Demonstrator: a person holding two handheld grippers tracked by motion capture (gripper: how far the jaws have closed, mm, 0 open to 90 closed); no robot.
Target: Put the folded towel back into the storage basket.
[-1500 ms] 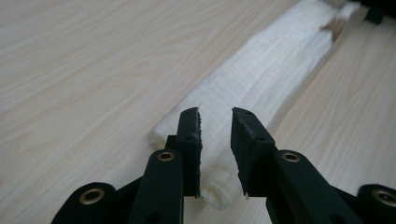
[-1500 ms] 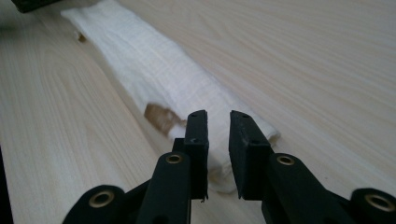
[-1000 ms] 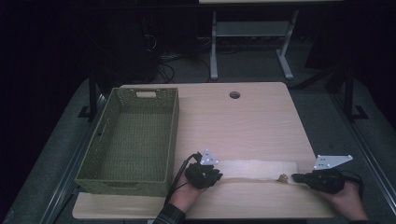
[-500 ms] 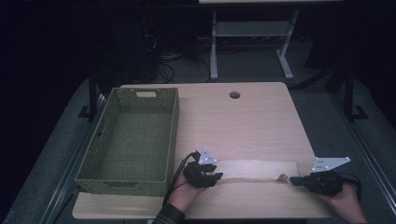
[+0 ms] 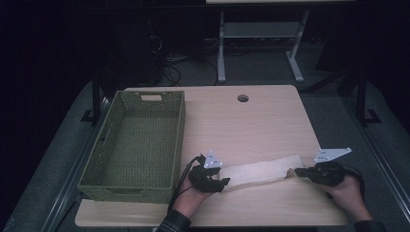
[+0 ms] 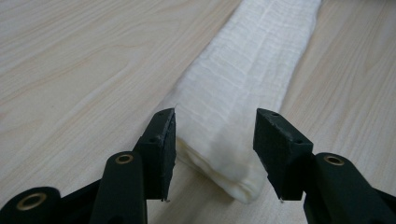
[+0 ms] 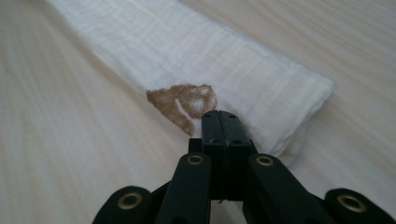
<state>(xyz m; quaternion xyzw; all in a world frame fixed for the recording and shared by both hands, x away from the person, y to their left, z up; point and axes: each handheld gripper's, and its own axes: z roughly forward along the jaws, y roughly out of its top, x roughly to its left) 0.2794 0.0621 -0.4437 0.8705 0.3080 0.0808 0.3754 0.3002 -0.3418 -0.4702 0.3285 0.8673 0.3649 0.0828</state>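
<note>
Your left gripper (image 6: 215, 144) has just been opening, jaws spread around the folded cloth's (image 5: 258, 171) end on the table (image 5: 251, 121). Your right gripper (image 7: 223, 122), jaws pressed together, pinches the cloth's other end beside its brown patch (image 7: 182, 101).

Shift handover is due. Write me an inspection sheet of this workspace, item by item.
Surface: light wooden table, round hole near its far edge.
Job's things: folded white cloth lying flat as a long strip near the front edge, brown patch at its right end.
Clutter: green woven basket at the left, nothing seen in it.
Grippers: left gripper, jaws just opened, straddles the cloth's left end with the pads clear of it; right gripper shut at the right end beside the patch; whether it pinches cloth cannot be told.
Cables: black cable trails from the left gripper.
Surroundings: dark room, grey floor, white desk frame behind.
</note>
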